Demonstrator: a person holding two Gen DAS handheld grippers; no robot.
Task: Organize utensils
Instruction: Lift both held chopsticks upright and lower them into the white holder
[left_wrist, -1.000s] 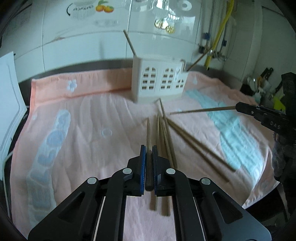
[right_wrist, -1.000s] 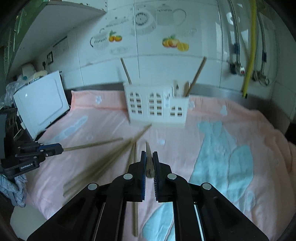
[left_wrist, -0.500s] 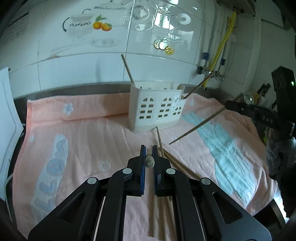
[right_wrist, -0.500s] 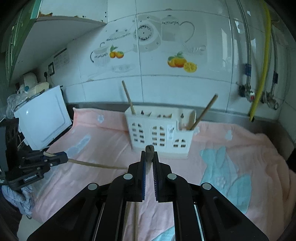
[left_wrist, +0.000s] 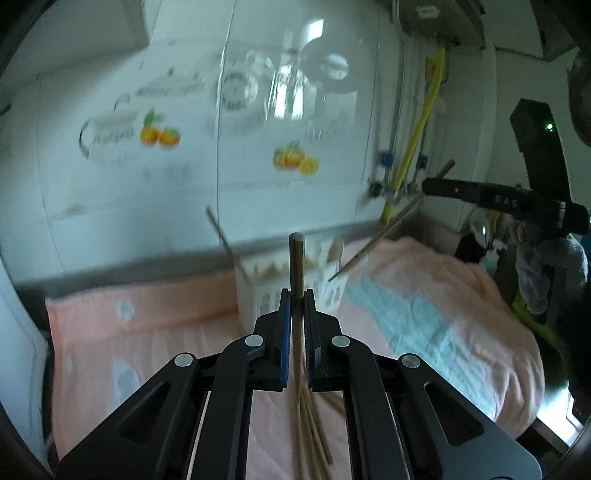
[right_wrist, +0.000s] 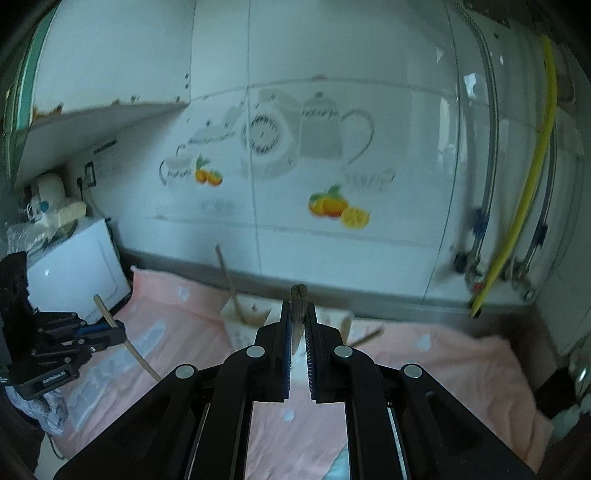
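the left claw (left_wrist: 296, 295) is raised above the desk, closed on a wooden chopstick (left_wrist: 296, 266) that stands upright between its blue pads, blunt end up. the right claw (right_wrist: 297, 312) is also lifted, clamped on a second chopstick (right_wrist: 297, 295) seen end-on; from the left wrist view that stick slants down toward the white utensil holder (left_wrist: 258, 291). the holder sits at the far side of the pink towel (left_wrist: 147, 332), with one stick leaning out of its left end. loose chopsticks (left_wrist: 310, 428) lie on the towel under the left claw, partly hidden by its frame. both views are blurred, so the holder's compartments are hard to make out.
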